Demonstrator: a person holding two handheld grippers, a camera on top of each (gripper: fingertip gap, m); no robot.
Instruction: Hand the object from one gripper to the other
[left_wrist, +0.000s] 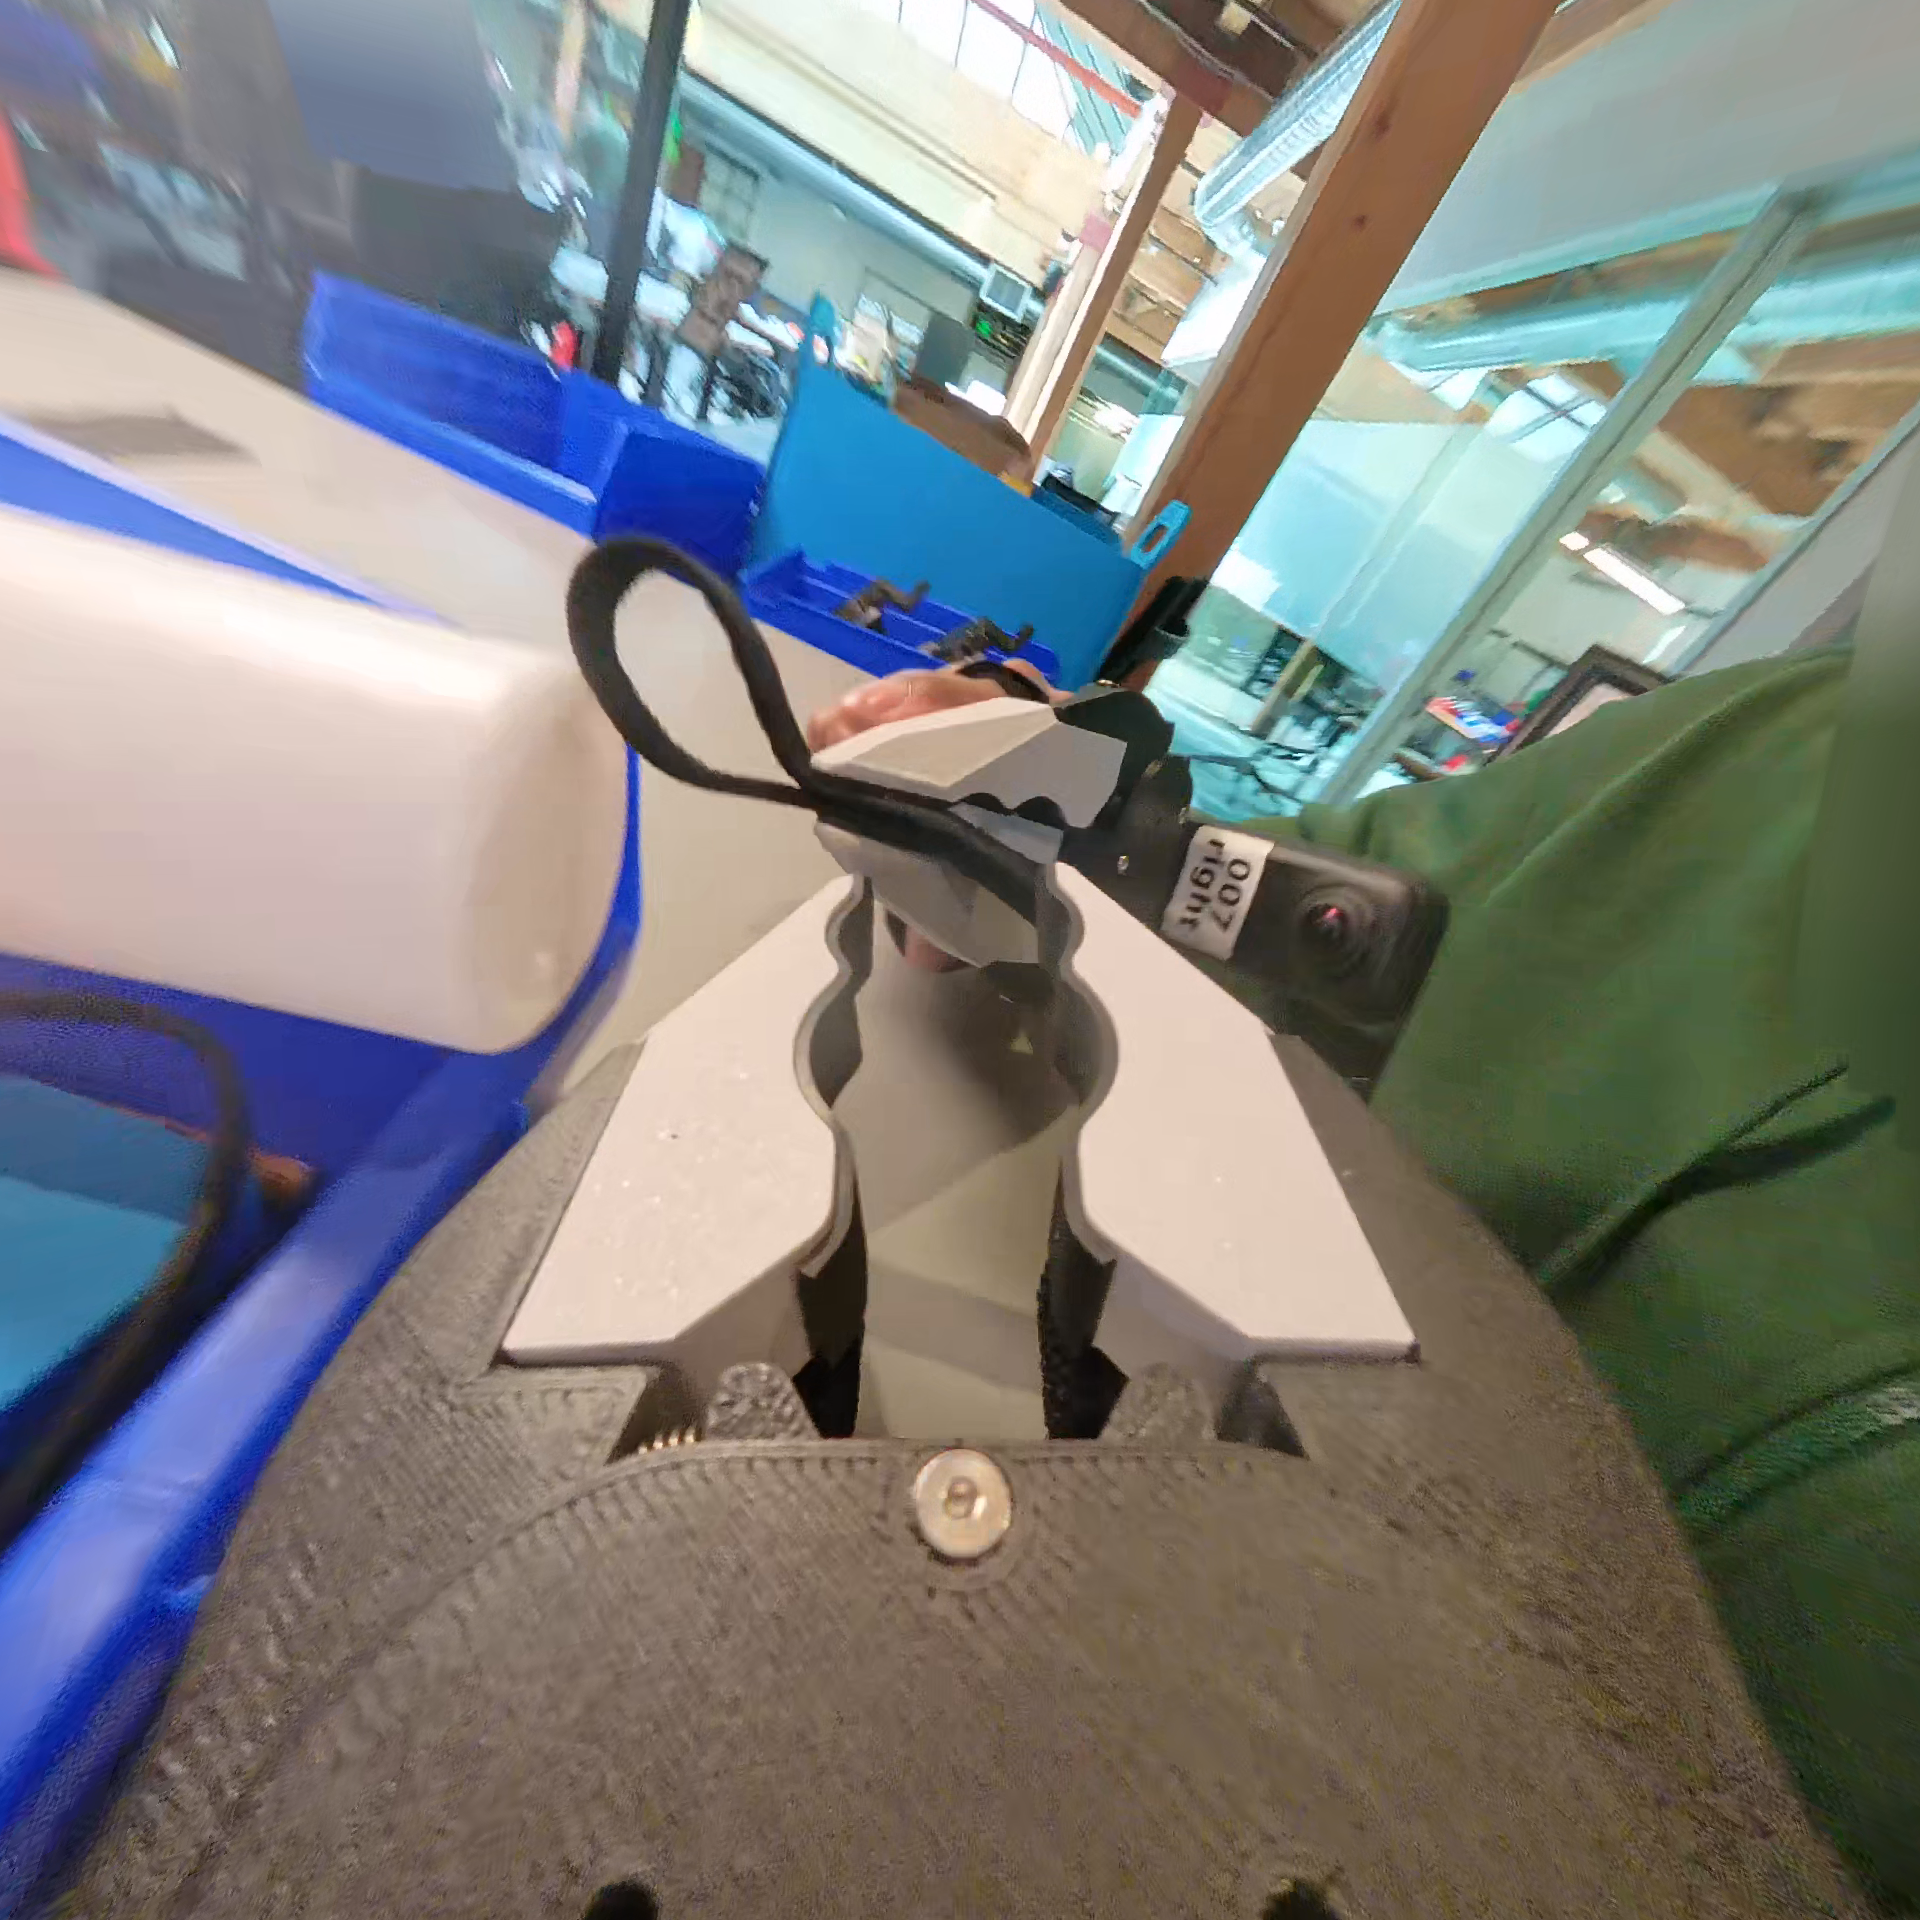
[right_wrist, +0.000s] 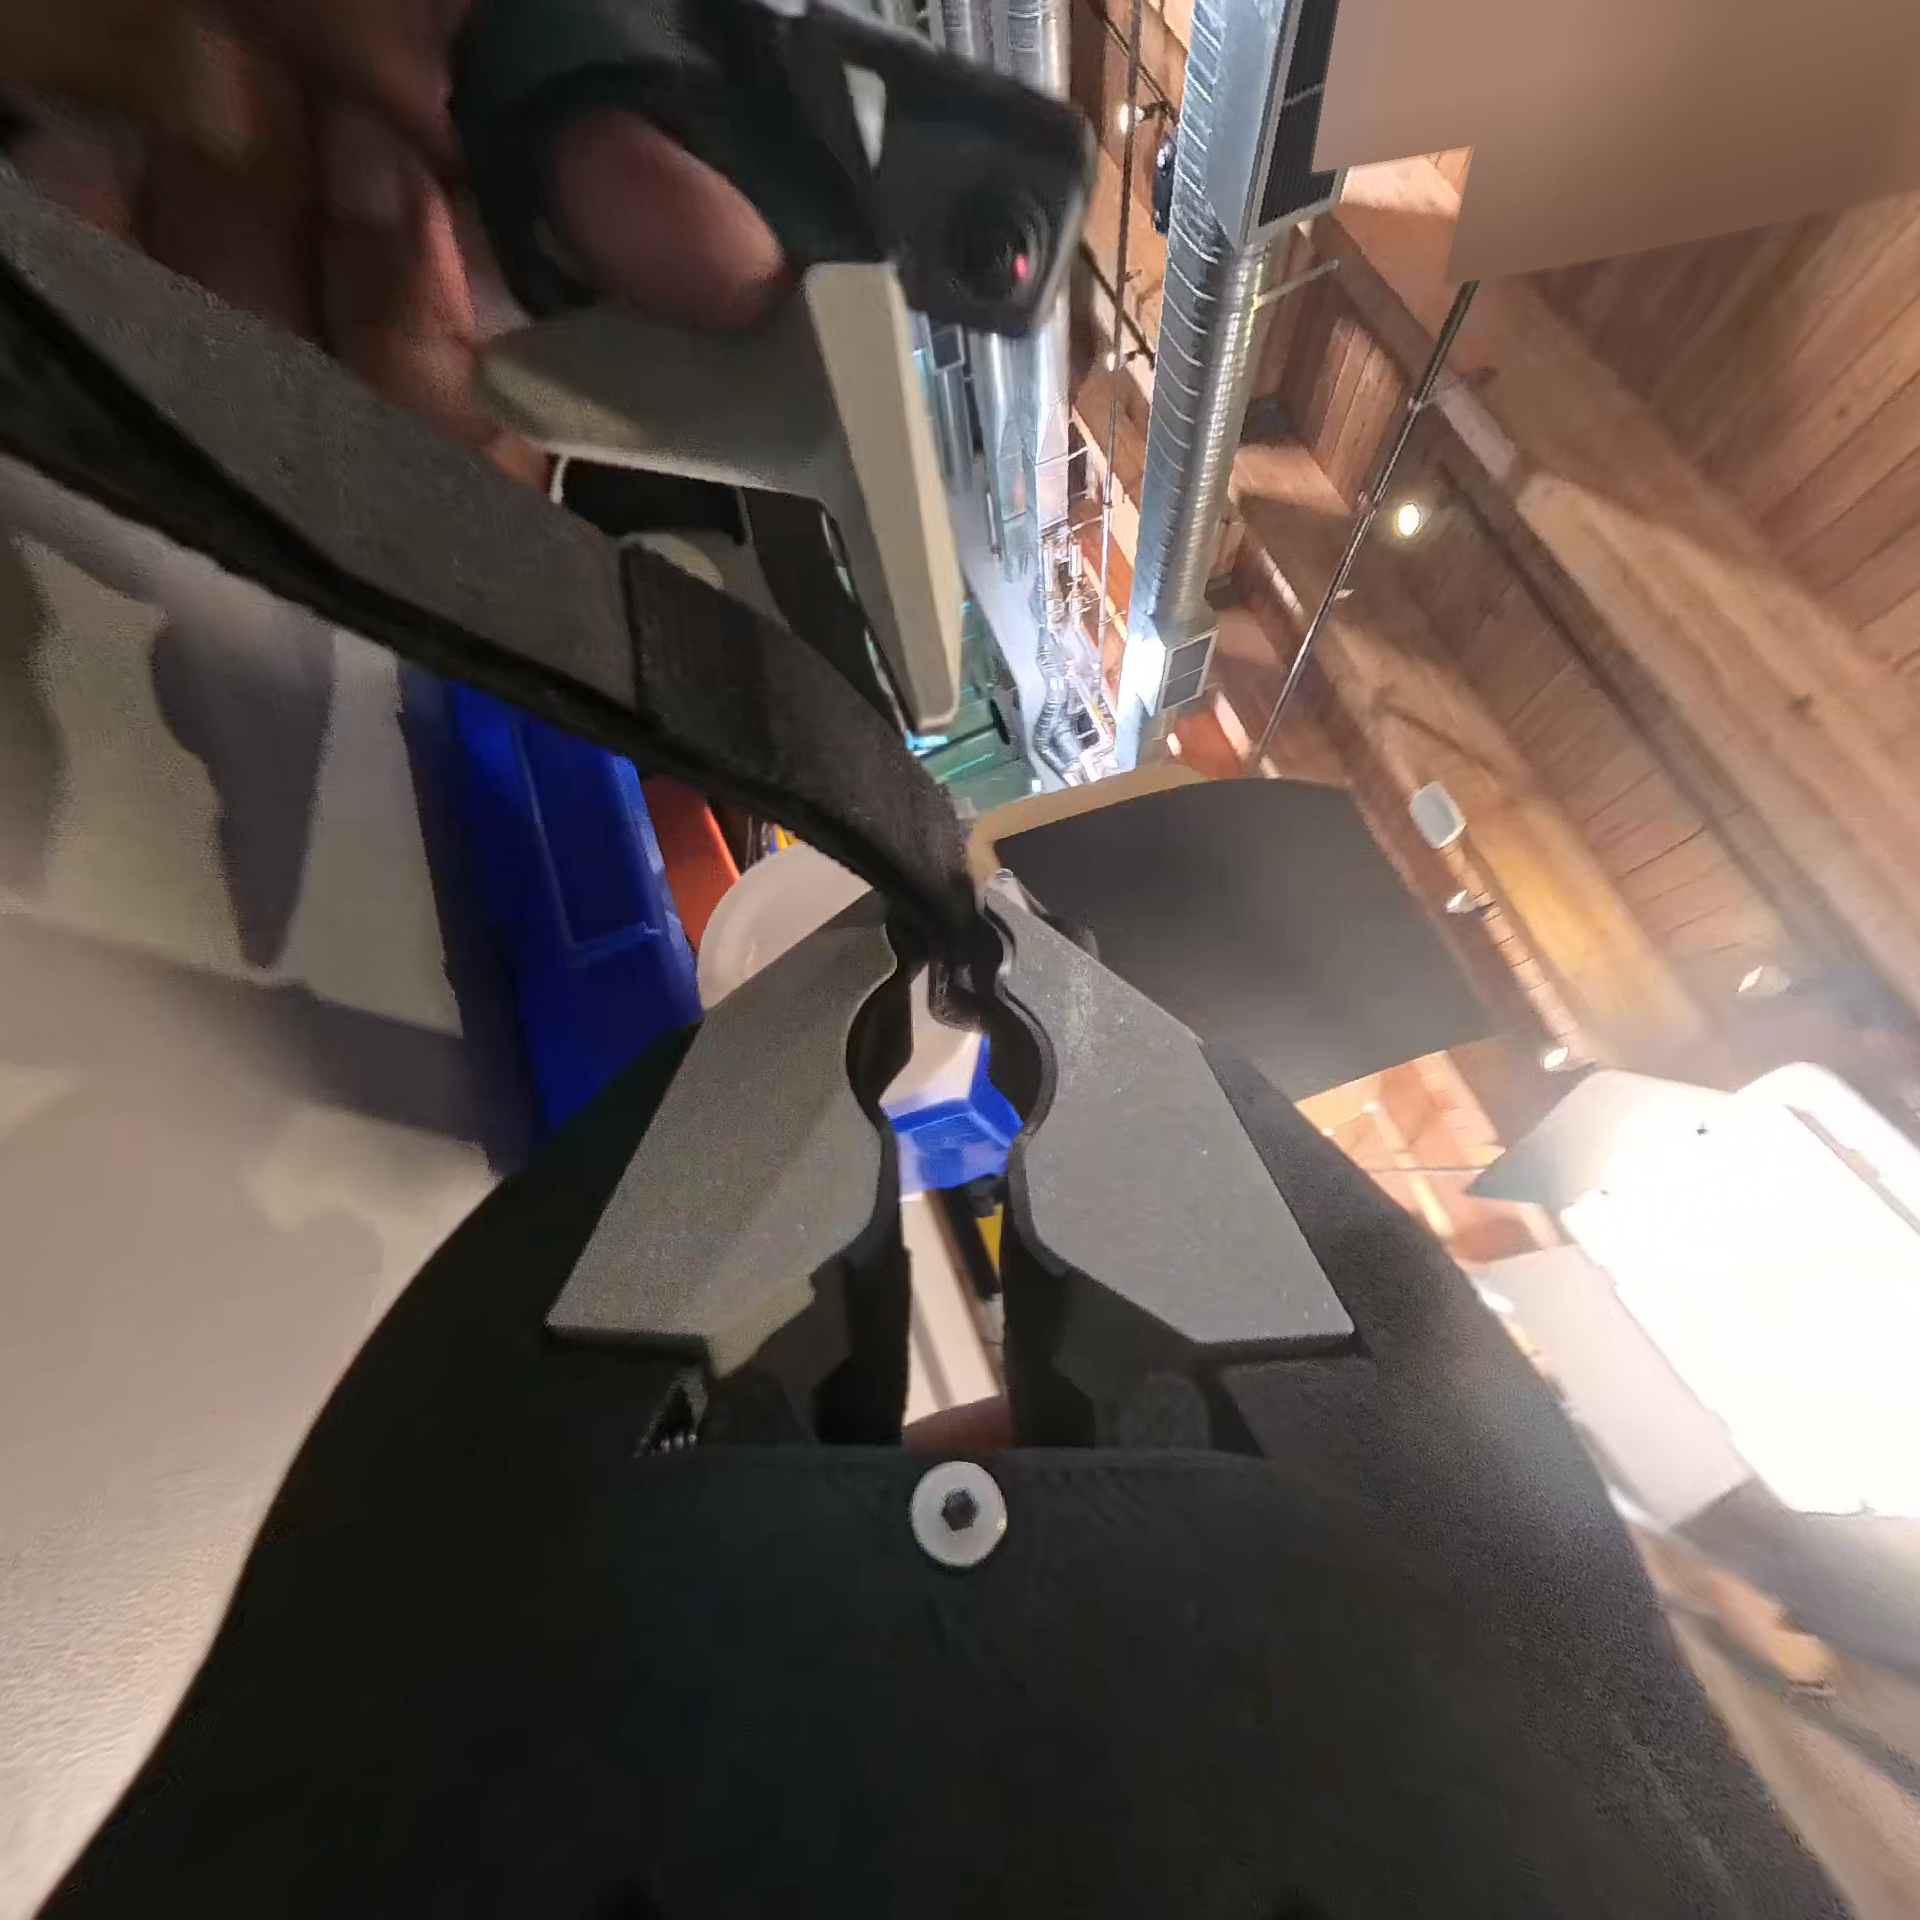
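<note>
A black strap (left_wrist: 629, 545) forms a loop above the two grippers in the left wrist view. My right gripper (left_wrist: 831, 805) comes in from the right and is shut on the strap just below the loop. My left gripper (left_wrist: 951, 904) is open, and its grey fingers stand on either side of the right gripper's tip and of the strap's tail. In the right wrist view, my right gripper (right_wrist: 956, 935) pinches the strap (right_wrist: 416, 488) at its fingertips. The strap runs up and to the left, under the left gripper's fingers (right_wrist: 883, 499).
A white box (left_wrist: 260, 779) rests on a blue bin (left_wrist: 343, 1195) close on the left. More blue bins (left_wrist: 935, 520) stand behind. A person's green sleeve (left_wrist: 1662, 1039) fills the right side. A wooden post (left_wrist: 1330, 312) rises behind the grippers.
</note>
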